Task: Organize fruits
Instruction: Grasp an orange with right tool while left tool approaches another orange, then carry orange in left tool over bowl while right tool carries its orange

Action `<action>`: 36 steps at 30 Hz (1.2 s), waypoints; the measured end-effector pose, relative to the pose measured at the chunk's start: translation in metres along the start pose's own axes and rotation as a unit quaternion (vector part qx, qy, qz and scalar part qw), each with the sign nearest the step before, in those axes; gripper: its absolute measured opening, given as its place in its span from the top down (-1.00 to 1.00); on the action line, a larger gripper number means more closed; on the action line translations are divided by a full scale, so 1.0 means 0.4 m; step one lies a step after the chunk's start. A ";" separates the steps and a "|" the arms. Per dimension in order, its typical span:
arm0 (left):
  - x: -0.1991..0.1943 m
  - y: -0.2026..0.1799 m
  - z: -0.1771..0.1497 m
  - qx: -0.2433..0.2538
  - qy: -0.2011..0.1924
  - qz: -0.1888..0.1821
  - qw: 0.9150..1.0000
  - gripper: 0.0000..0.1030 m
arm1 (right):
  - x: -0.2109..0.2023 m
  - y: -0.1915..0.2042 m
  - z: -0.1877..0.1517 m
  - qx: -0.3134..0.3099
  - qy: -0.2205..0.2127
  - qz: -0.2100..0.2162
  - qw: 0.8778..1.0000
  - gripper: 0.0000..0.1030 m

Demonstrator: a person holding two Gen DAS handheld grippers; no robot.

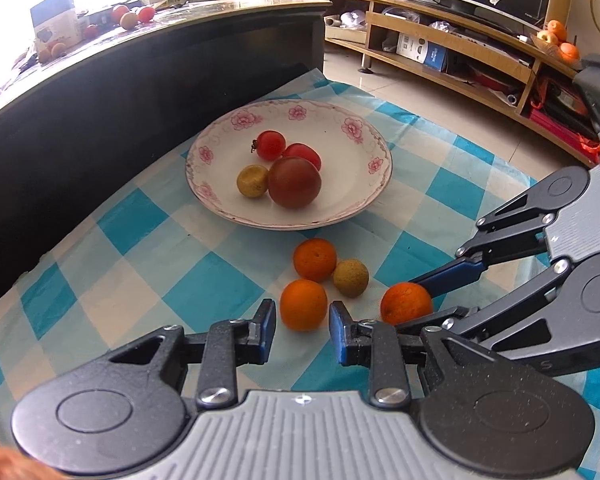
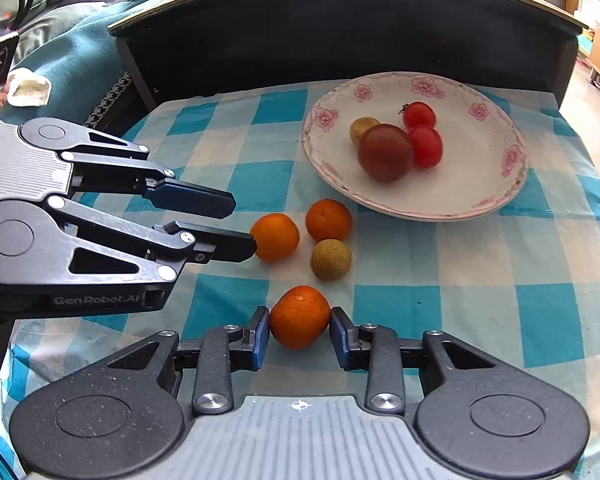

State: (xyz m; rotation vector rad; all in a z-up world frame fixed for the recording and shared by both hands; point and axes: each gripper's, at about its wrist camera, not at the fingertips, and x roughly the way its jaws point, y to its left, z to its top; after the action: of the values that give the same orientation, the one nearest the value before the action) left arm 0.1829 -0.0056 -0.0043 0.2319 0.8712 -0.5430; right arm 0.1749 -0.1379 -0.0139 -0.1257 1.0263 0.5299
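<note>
A white flowered plate [image 1: 220, 136] [image 2: 500, 196] on the blue checked cloth holds two red tomatoes, a dark tomato [image 1: 294, 183] and a small yellow-green fruit. In front of it lie three oranges and a greenish fruit [image 1: 351, 278] [image 2: 331, 259]. My left gripper [image 1: 302, 330] [image 2: 240, 224] is open, its fingers on either side of the near orange [image 1: 303, 305] [image 2: 275, 237], not touching. My right gripper [image 2: 299, 336] [image 1: 420, 300] has its pads against both sides of another orange [image 2: 299, 317] [image 1: 406, 303] resting on the cloth. The third orange [image 1: 314, 259] [image 2: 328, 220] lies nearest the plate.
A dark curved table edge [image 1: 140, 80] rises just behind the cloth. A TV stand [image 1: 460, 52] with more fruit stands across the tiled floor at right. A teal sofa [image 2: 72, 52] is at the far left.
</note>
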 end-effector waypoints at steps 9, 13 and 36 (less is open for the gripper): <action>0.040 -0.016 0.011 0.011 0.001 0.017 1.000 0.17 | -0.017 -0.029 -0.017 -0.003 0.001 -0.034 0.999 0.45; 0.053 -0.019 0.012 0.017 0.002 0.029 0.999 0.15 | -0.017 -0.032 -0.023 -0.013 0.001 -0.038 0.999 0.44; 0.083 -0.005 0.011 0.008 0.011 0.036 0.999 0.12 | -0.024 -0.036 -0.024 -0.025 -0.002 -0.042 0.999 0.17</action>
State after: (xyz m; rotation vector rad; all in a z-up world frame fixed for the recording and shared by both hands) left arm 0.2022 -0.0209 -0.0273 0.2835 0.8762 -0.4807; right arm 0.1704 -0.1571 -0.0128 -0.2108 0.9989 0.4790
